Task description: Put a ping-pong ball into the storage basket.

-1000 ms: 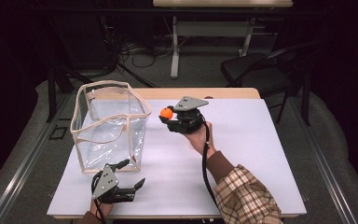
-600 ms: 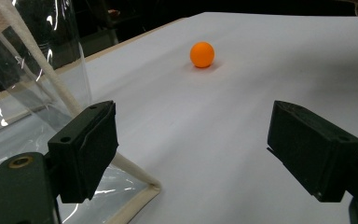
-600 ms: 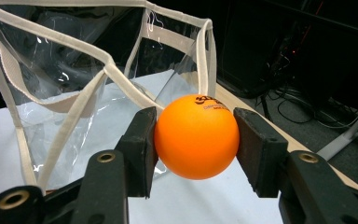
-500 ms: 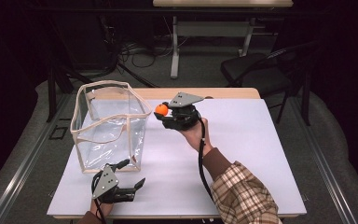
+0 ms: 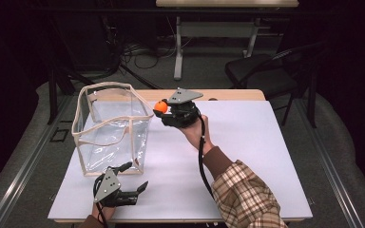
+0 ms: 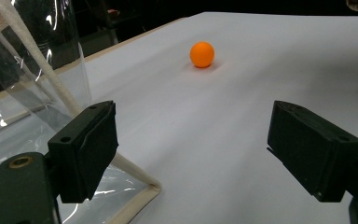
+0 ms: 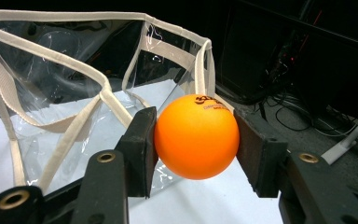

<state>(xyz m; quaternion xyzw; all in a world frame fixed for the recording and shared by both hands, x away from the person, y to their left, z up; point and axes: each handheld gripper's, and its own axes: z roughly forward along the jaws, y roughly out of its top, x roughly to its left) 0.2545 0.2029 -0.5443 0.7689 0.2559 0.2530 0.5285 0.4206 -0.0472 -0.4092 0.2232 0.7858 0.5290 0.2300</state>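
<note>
Orange ball (image 7: 196, 137) clamped in right tongs (image 5: 164, 110), lifted just beside clear bag (image 5: 110, 128) rim, not yet over it, drop left; left tongs (image 5: 128, 183) wide open, empty, low on table (image 5: 247, 142), second orange ball (image 6: 202, 54) waiting.

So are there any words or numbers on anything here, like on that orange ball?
Orange ball held in the right gripper: dark print near its top, too small and blurred to read.
Clear bag: no words or labels to see.
Second orange ball lying on the white table: no print to see.
Left gripper, with its jaws apart: no print to see.
</note>
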